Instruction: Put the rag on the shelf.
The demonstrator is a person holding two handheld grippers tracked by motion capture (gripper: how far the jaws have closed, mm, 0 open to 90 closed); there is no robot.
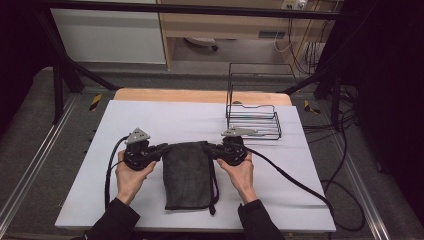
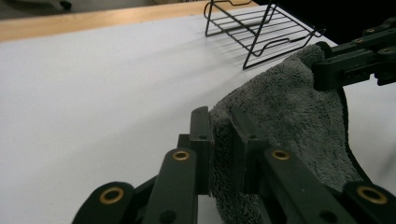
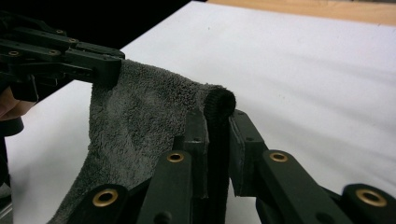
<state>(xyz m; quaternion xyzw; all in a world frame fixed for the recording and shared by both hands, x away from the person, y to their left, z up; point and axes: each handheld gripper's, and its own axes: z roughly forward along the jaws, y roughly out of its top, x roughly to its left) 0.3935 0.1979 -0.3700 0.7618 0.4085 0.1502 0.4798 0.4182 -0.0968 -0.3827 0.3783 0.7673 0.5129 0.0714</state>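
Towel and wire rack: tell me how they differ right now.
The towel is soft, dark grey cloth; the rack is thin black wire you can see through. The towel is pinched at its far corners by the left gripper and right gripper; the rack stands untouched farther back. Both are on the white table.

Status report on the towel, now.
Left gripper and right gripper both shut on the grey towel, one top corner each. Towel hangs between them, lower end on the table. Wire rack beyond, clear.
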